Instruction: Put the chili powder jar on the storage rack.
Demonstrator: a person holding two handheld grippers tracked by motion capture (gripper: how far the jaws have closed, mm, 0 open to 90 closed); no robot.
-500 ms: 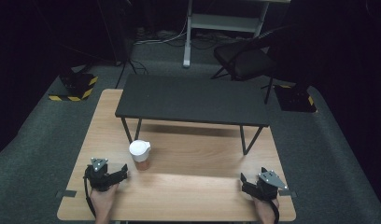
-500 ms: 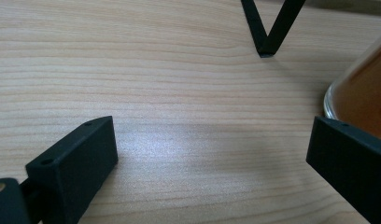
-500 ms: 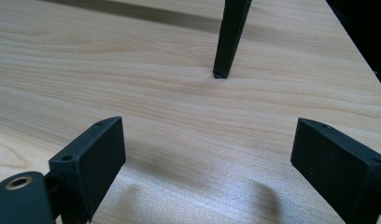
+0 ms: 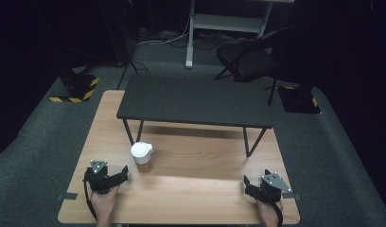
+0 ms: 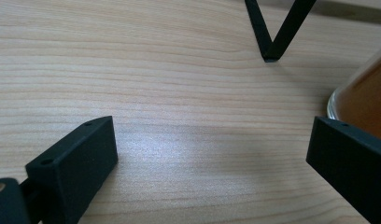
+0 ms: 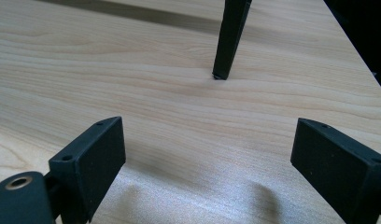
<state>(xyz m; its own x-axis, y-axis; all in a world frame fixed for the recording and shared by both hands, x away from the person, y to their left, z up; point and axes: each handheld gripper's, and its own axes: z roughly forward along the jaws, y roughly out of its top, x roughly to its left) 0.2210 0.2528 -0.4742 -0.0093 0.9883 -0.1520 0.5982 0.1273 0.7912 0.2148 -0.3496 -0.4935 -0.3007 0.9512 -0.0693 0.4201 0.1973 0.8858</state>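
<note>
Cup (image 4: 142, 157) with a white lid is standing on the wooden table (image 4: 200, 198), just right of my left gripper (image 4: 119, 174), which I am holding low with jaws spread wide and empty. Far right, my right gripper (image 4: 248, 185) is resting likewise released, near the black stand's leg (image 6: 229, 39).

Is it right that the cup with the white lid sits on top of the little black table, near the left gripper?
Not quite. The cup stands on the wooden table, in front of the little black table, not on it. It is near the left gripper. The high view shows this.
</note>
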